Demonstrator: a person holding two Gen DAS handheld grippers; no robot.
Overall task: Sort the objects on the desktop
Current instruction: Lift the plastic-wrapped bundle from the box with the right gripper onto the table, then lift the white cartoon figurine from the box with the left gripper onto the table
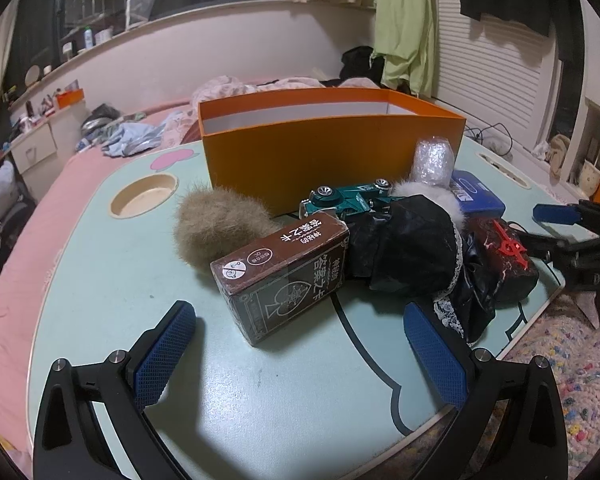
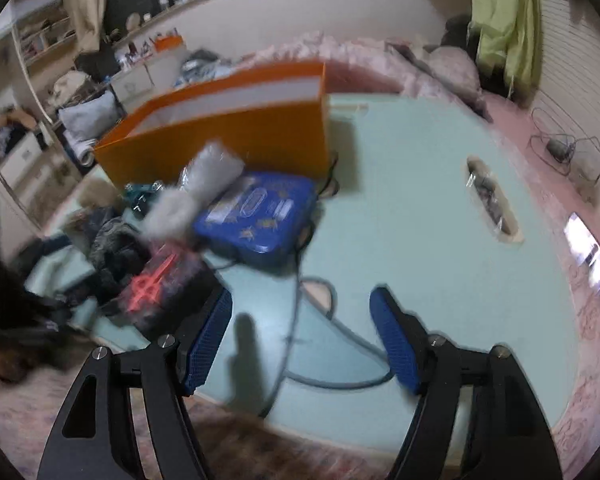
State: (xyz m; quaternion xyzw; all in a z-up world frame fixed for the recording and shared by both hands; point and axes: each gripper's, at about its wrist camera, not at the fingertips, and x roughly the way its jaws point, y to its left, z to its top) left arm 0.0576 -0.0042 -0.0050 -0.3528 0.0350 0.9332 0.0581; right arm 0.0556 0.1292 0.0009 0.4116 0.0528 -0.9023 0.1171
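- The open orange cardboard box (image 1: 332, 148) stands at the far side of the pale green tabletop (image 1: 260, 392), with the loose items heaped just in front of it. By my reading it is the bin for the sorting, set within short reach of the pile.
- Nothing can be seen inside the box from either view, so the sorting looks barely begun.
- The left claw (image 1: 300, 354) hangs low over the tabletop, its blue pads spread wide and holding nothing. The brown printed card box (image 1: 284, 276) lies just ahead of the gap, likely the next pick.
- The right claw (image 2: 302, 340) is also spread wide and empty, over bare tabletop. The dark red box with a red plastic piece on top (image 2: 156, 280) sits just to its left. This view is blurred.
- Count, one of each:
  - a tan fur ball (image 1: 216, 228) touching the card box
  - a teal toy car (image 1: 348, 200) against the orange box
  - a crumpled black cloth with white lace trim (image 1: 412, 252)
  - a blue flat tin (image 2: 260, 216)
  - a clear-wrapped whitish bundle (image 1: 432, 160) leaning on the tin
- A white fluffy bit (image 2: 168, 212) shows beside the cloth; whether it is separate I cannot tell.
- Two claws, four blue pads in all.
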